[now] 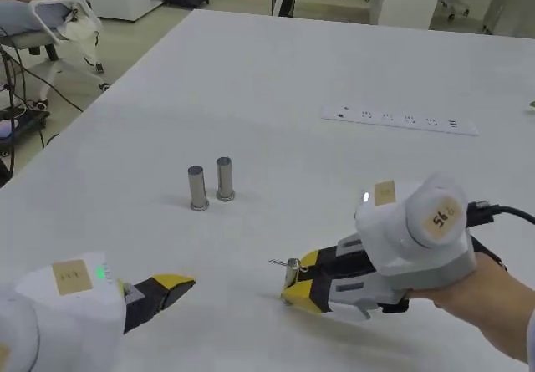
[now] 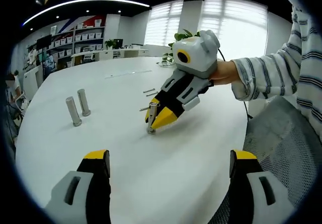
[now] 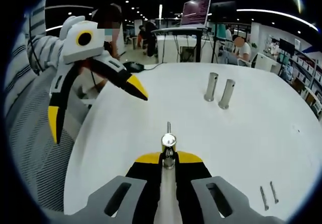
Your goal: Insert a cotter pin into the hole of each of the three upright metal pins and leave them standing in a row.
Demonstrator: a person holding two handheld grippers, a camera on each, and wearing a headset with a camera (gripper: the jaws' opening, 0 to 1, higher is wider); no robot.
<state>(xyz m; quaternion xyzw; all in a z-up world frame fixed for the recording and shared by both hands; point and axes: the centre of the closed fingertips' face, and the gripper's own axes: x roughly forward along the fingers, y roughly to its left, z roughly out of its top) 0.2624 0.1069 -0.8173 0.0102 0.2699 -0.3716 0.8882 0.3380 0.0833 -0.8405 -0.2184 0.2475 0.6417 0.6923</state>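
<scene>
At table point(image 1: 276, 79) front, we're clamping right gripper point(image 3: 169, 159) on metal pin point(image 3: 168, 142), cotter pin point(image 1: 277, 262) apparently through; left gripper point(image 2: 169, 156) gaping, empty. Next: lining it beside two bare pins point(image 1: 198, 188).

— The table point(image 1: 251, 79) is smooth matt white, hardly any glare.
— One upright pin point(image 1: 197, 188) and the other upright pin point(image 1: 224, 178) are bare brushed metal with a soft sheen; the third pin point(image 3: 168, 142) too.
— The right gripper point(image 1: 288, 289) has a glossy white and grey plastic shell, with yellow and black plastic tips.
— Same on the left gripper point(image 2: 169, 156). That sleeve point(image 2: 266, 73) is striped woven cloth, the chair point(image 2: 282, 148) grey mesh.
</scene>
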